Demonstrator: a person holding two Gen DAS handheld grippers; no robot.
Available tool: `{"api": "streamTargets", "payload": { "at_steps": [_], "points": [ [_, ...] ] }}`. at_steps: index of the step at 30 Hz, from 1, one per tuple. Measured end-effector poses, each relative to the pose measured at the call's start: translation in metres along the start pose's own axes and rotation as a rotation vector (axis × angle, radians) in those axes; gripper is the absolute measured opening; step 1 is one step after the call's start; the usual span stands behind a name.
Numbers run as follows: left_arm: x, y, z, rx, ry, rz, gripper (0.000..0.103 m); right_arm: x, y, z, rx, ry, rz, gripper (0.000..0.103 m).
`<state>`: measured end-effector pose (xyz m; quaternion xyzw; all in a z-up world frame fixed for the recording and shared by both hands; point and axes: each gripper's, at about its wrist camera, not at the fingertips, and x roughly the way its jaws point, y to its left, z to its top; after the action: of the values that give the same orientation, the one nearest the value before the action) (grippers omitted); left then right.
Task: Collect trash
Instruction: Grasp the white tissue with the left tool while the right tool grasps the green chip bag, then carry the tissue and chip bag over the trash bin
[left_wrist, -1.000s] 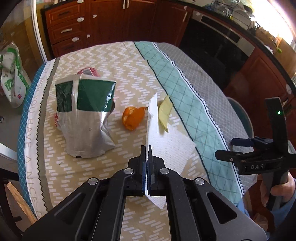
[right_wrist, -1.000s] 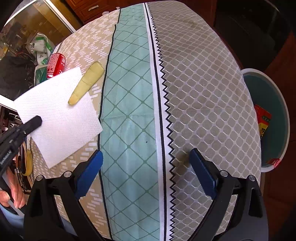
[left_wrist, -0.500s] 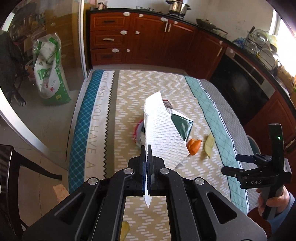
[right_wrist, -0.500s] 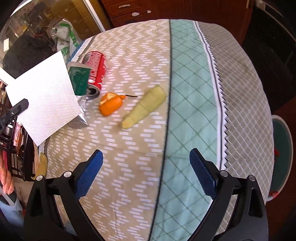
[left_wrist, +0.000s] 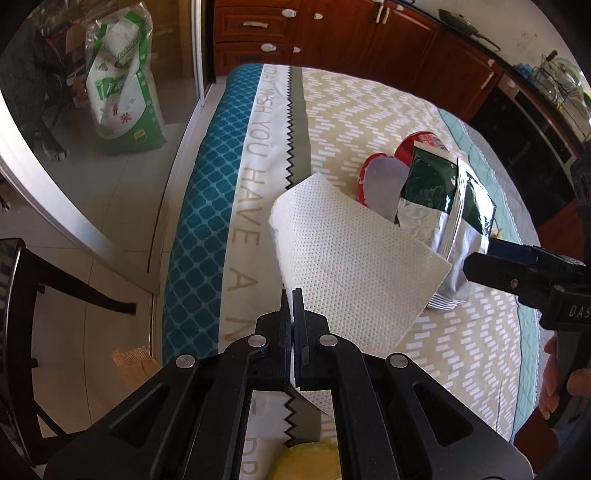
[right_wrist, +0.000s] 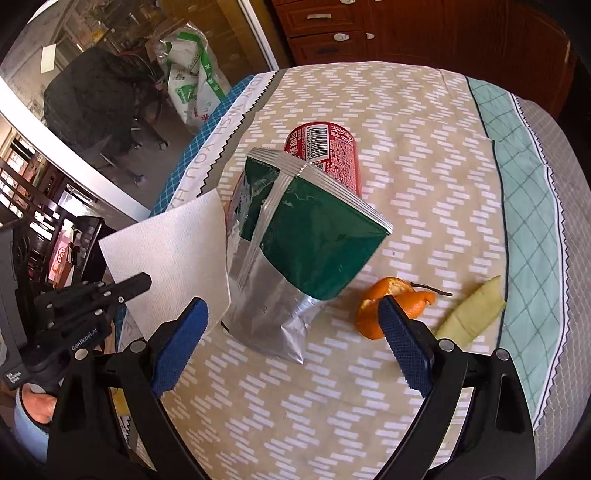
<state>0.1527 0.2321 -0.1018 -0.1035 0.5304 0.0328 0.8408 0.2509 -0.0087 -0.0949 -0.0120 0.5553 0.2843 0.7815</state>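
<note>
Now, left gripper (left_wrist: 292, 317): pinched tight on the white dimpled paper towel (left_wrist: 354, 258), lifted off the patterned tablecloth (right_wrist: 424, 155).
Right gripper (right_wrist: 291, 343): jaws wide, closing, nothing gripped; crumpled green-and-silver foil bag (right_wrist: 306, 240) just ahead.
Nearby: red soda can (right_wrist: 325, 155), orange peel (right_wrist: 391, 299), pale yellow peel strip (right_wrist: 472, 314).
</note>
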Motion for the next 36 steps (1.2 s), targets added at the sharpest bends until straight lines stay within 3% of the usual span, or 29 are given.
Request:
{"api": "streamTargets", "payload": {
  "at_steps": [2,3,7,11,18,21,23,27,36],
  "points": [
    [0.003,-0.001,-0.002,0.003,0.007,-0.006,0.001,0.006,0.0,0.003,0.008,0.008,0.004,0.066],
    [0.004,-0.001,-0.003,0.003,0.007,-0.007,0.001,0.008,0.001,0.003,0.005,0.015,0.003,0.047],
    [-0.008,-0.011,-0.003,0.016,-0.024,-0.016,0.001,0.002,0.009,-0.001,-0.029,0.007,-0.034,0.027],
    [-0.032,-0.03,0.002,0.05,-0.076,-0.049,0.001,-0.024,0.012,-0.006,-0.064,-0.034,-0.058,0.023],
    [-0.061,-0.076,0.003,0.13,-0.139,-0.115,0.001,-0.082,-0.027,-0.025,0.017,-0.099,-0.06,0.023],
    [-0.064,-0.087,0.003,0.148,-0.171,-0.037,0.001,-0.098,-0.042,-0.037,0.034,-0.111,-0.097,0.023],
    [-0.057,-0.086,0.004,0.125,-0.141,-0.069,0.001,-0.103,-0.055,-0.046,0.061,-0.105,-0.108,0.023],
    [-0.052,-0.096,-0.003,0.136,-0.119,-0.062,0.001,-0.108,-0.07,-0.064,0.075,-0.103,-0.141,0.019],
    [-0.085,-0.119,-0.002,0.18,-0.178,-0.085,0.001,-0.131,-0.081,-0.074,0.104,-0.159,-0.132,0.018]
  ]
}}
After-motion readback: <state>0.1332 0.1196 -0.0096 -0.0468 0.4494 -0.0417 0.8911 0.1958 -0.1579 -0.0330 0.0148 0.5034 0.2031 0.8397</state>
